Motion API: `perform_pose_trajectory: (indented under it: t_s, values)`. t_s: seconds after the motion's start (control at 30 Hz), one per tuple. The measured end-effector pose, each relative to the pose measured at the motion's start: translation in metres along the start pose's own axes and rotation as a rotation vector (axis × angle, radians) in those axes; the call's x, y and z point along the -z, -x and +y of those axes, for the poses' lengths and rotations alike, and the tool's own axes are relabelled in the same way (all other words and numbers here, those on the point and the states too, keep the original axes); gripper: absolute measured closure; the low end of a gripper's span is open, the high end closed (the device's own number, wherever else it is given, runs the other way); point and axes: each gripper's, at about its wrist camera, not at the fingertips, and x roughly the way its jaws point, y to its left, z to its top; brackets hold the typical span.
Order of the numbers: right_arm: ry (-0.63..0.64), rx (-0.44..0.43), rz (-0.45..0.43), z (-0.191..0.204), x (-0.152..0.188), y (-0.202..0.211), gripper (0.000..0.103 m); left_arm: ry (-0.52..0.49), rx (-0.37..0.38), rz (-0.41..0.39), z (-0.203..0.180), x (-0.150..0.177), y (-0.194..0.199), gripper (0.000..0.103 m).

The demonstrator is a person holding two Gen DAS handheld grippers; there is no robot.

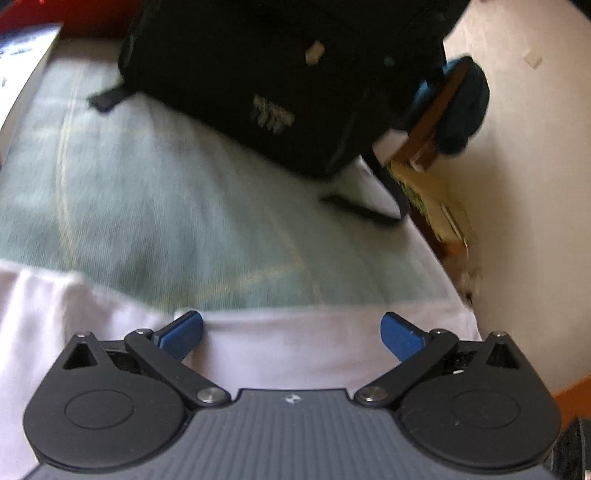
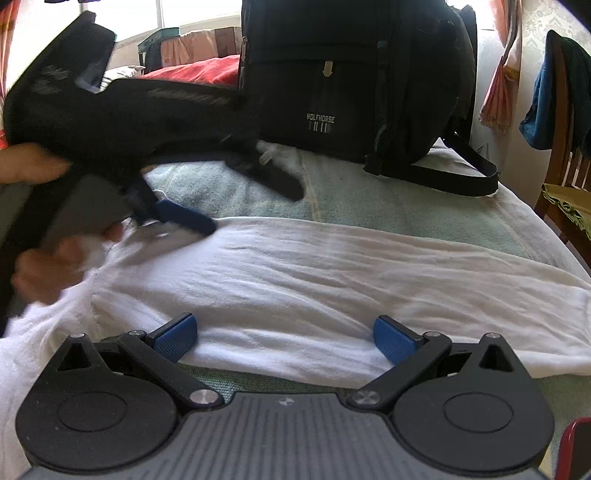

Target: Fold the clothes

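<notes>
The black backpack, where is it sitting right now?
In the right wrist view the black backpack stands upright at the far side of the bed, beyond the white garment, with a wooden chair to its right.

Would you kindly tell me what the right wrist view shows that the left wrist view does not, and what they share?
Only the right wrist view shows the left gripper from outside, a hand holding it, the window and the curtain. Only the left wrist view shows the left gripper's own open fingers close up. Both show the white garment on the green bedcover, the black backpack and the wooden chair.
</notes>
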Motion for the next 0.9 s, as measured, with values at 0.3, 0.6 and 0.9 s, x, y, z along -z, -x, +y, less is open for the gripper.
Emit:
perform_pose_trajectory:
  t_s: [0.3,0.6,0.9]
  values:
    - [-0.016,-0.009,-0.002,-0.001,-0.001,0.003,0.0,-0.024,-0.014,0.024,0.01,-0.004,0.048,0.001]
    - [-0.024,-0.011,-0.004,-0.004,-0.001,-0.001,0.0,-0.009,-0.137,0.006,0.019,-0.008,0.033,0.002]
    - [-0.006,-0.011,0.031,0.005,-0.016,0.017,0.0,-0.19,-0.244,-0.004,-0.005,0.011,0.178,0.001]
